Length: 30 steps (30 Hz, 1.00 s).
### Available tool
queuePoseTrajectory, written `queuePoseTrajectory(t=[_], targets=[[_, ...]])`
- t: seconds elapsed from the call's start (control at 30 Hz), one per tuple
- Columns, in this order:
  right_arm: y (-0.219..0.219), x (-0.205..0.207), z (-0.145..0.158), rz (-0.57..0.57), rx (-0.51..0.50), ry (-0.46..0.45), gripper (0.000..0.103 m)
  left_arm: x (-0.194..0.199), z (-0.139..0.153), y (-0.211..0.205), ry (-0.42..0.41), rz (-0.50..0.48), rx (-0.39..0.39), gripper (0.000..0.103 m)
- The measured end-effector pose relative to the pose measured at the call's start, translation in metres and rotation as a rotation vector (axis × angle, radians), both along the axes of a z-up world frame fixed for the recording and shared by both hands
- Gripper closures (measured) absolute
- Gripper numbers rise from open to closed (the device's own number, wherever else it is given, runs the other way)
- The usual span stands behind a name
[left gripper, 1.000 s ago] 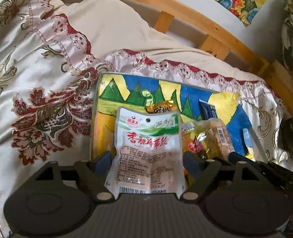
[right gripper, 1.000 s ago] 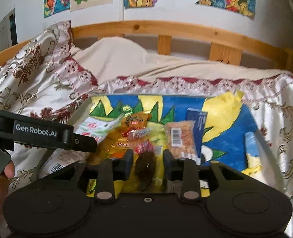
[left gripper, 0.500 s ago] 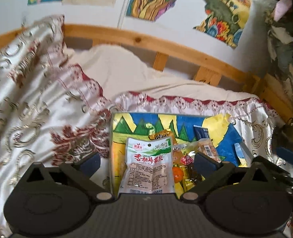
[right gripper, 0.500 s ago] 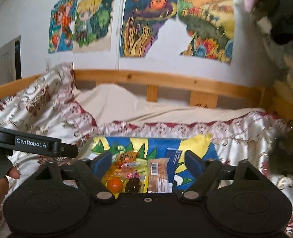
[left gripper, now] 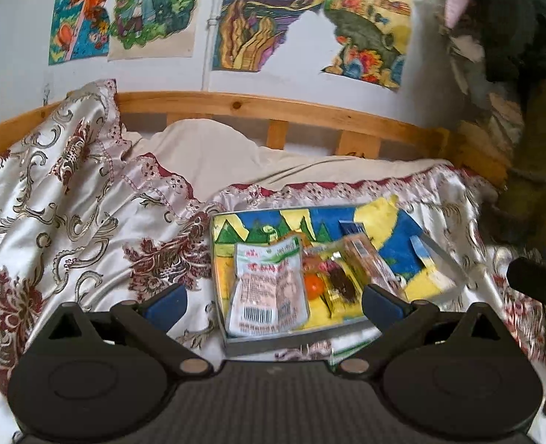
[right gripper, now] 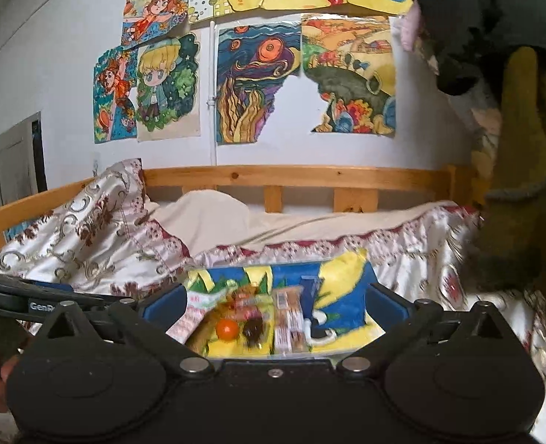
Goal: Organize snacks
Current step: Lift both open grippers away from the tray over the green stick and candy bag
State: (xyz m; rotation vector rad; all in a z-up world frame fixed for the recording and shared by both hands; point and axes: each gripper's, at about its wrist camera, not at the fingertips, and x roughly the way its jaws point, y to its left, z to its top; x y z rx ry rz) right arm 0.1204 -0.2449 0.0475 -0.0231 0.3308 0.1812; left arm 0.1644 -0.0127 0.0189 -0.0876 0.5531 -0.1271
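Both tools have pulled back from the painted tray on the bed; the left tool and right tool are spread, empty. Snacks lie inside; retreating straight should avoid snagging.

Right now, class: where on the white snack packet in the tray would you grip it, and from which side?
Grip the white packet by its near barcode edge, coming in low from the front. It lies flat in the tray, and sweets crowd its right side.
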Motion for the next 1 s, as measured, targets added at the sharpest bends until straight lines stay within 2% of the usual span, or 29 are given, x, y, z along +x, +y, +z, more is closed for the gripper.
queuePoseTrajectory(t=[0.23, 0.5, 1.0], targets=[[-0.008, -0.03, -0.023, -0.038, -0.019, 0.044, 0.001, -0.032, -0.008, -0.013, -0.041, -0.031, 0.072, 0.0], [-0.018, -0.05, -0.044, -0.086, -0.04, 0.105, 0.001, -0.049, -0.027, -0.019, -0.005, -0.052, 0.074, 0.0], [-0.026, -0.057, -0.075, -0.141, -0.049, 0.216, 0.001, -0.059, -0.062, -0.025, 0.07, -0.056, 0.143, 0.0]])
